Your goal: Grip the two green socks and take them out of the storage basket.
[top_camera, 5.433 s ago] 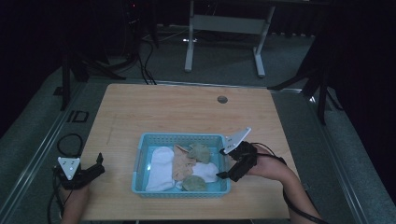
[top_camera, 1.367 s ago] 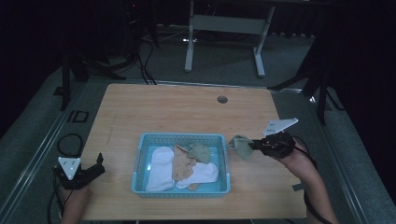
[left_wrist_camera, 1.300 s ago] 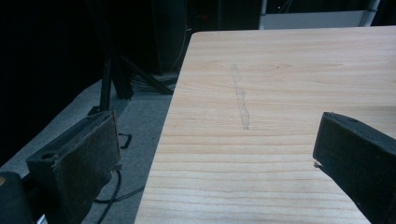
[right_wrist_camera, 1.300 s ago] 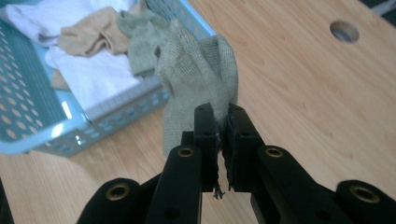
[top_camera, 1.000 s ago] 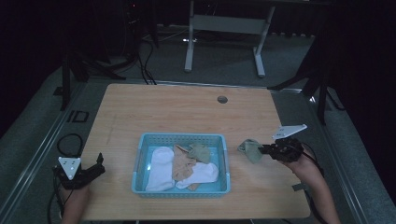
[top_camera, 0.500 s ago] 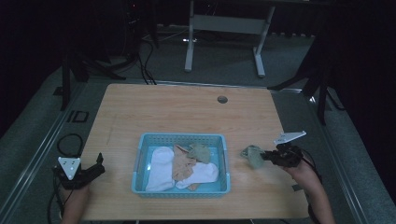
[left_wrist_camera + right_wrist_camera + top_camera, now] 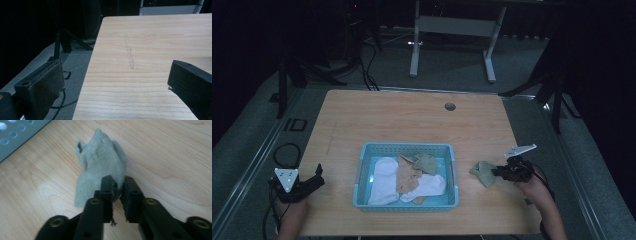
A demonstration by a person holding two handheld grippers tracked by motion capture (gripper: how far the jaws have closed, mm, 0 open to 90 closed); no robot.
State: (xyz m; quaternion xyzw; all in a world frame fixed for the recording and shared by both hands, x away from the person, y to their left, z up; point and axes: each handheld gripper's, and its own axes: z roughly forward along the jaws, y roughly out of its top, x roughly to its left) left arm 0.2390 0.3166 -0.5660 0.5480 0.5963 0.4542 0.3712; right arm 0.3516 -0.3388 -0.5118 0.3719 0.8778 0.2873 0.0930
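Observation:
A grey-green sock (image 7: 483, 172) lies crumpled on the wooden table (image 7: 412, 120) just right of the blue basket (image 7: 406, 201). My right gripper (image 7: 501, 172) is shut on the sock's near edge; in the right gripper view the two black jaws pinch the sock (image 7: 100, 172) between them, low against the table. The basket holds a white sock (image 7: 382, 177), a tan sock (image 7: 405, 176), another white sock (image 7: 432, 185) and a green sock (image 7: 426, 162). My left gripper (image 7: 314, 177) rests at the table's front left corner, its jaws wide open over bare wood (image 7: 140, 65).
A round cable hole (image 7: 450, 106) sits near the table's far edge. The left gripper hangs at the table's left edge, with grey floor and a cable (image 7: 62, 100) below. A corner of the basket (image 7: 17, 135) lies at the upper left of the right gripper view.
The right gripper lifted the grey-green sock out of the basket, carried it right and lowered it onto the table. The left gripper has stayed put.

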